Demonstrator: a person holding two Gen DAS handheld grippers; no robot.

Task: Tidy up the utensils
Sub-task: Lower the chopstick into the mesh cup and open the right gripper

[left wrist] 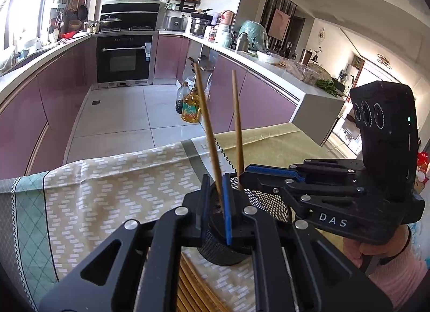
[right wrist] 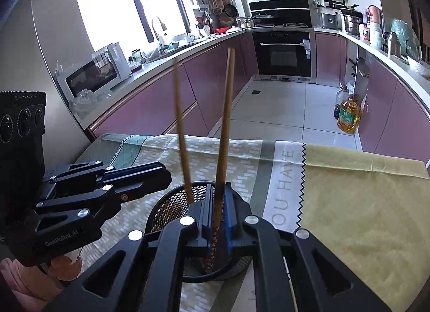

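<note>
Each claw is pinched on one chopstick, held near upright so its lower end can drop into the black mesh holder (left wrist: 264, 201) just beneath: the left claw (left wrist: 216, 204) on the left chopstick (left wrist: 208, 123), the right claw (right wrist: 219, 217) on the right chopstick (right wrist: 225, 123); both tips seem already inside the rim, though they are hidden. More chopsticks (left wrist: 193, 290) lie on the worktop cloth (left wrist: 107, 191) below the left claw; beyond the holder the cloth is bare up to its far edge.

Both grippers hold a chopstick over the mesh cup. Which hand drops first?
Probably either, slight edge left. The left gripper sits right over the mesh cup, its chopstick dipping inside. The right gripper and its chopstick look about as ready.
</note>
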